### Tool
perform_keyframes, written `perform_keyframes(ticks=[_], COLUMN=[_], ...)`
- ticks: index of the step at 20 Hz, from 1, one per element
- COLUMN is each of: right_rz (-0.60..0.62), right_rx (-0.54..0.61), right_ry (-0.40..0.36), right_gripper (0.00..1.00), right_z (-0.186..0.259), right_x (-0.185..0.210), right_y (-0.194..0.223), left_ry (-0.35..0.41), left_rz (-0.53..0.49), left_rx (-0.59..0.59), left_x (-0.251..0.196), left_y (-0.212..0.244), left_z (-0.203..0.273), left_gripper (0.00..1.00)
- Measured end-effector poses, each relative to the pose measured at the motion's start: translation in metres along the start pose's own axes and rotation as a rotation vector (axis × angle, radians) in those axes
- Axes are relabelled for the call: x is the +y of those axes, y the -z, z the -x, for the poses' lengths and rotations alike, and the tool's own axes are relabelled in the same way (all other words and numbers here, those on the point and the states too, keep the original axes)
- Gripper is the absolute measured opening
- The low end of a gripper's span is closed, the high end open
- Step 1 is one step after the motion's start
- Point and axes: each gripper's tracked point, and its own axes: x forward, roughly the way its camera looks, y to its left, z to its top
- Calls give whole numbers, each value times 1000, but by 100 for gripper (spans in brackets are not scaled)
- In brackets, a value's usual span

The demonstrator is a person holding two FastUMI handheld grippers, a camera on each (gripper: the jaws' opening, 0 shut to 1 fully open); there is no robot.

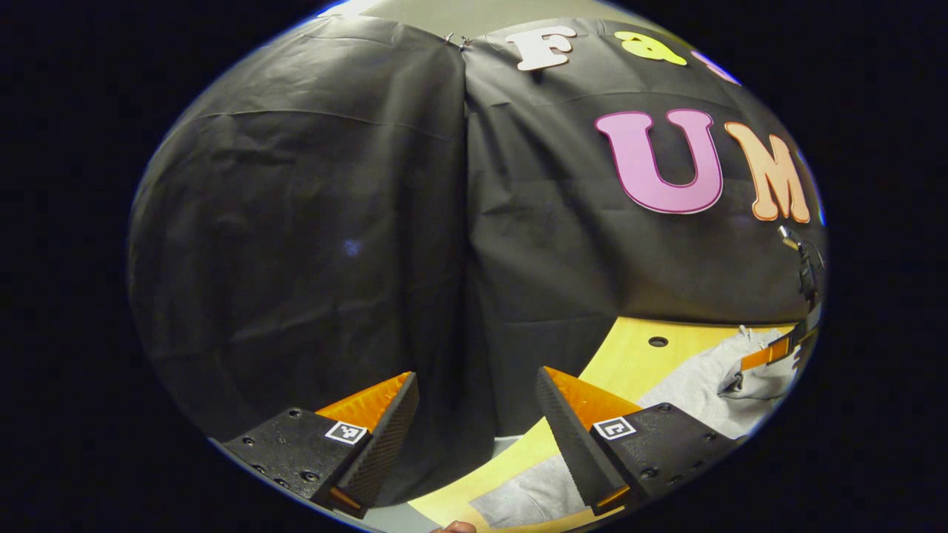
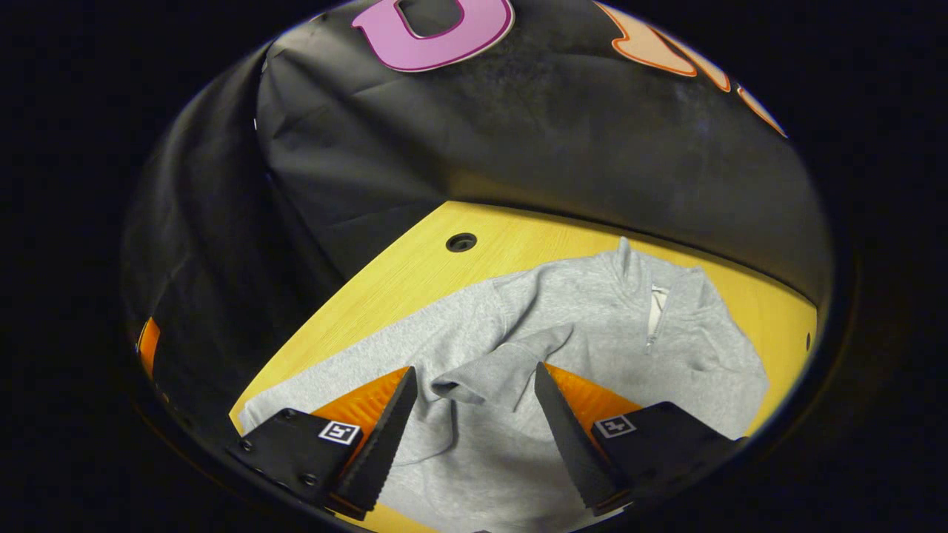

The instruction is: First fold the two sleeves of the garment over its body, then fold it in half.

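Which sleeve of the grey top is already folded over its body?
The sleeve whose cuff lies between the right claw's open fingers; the other sleeve looks unfolded.

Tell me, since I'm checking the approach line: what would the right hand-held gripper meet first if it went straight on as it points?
Probably the folded-over cuff of the grey sweatshirt sleeve, lying between the open fingers of the right hand-held gripper on the garment's body; depth is unclear.

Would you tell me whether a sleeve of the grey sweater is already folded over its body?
Yes, one sleeve lies across the body of the sweater, cuff near the middle. The other sleeve: cannot tell.
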Motion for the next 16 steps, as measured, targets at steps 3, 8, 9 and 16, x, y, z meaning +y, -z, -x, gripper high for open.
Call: perform_keyframes(ticks=[3,8,9,16], right_rz=[-12,-1,-7,-32], right_rx=[-29,-64,-71,-106], right_ry=[16,57,62,148], right_gripper=[99,99,96,96], right_z=[20,57,64,103], right_x=[-17,-52,-57,-100], right_y=[-3,1,2,14], left_ry=[7,50,53,61], left_rz=[8,17,10,76], left_rx=[39,149,180,407], left_x=[-7,-19,-21,-33], left_y=[21,68,80,164], left_z=[-1,4,5,15], left_gripper=[95,95,95,95])
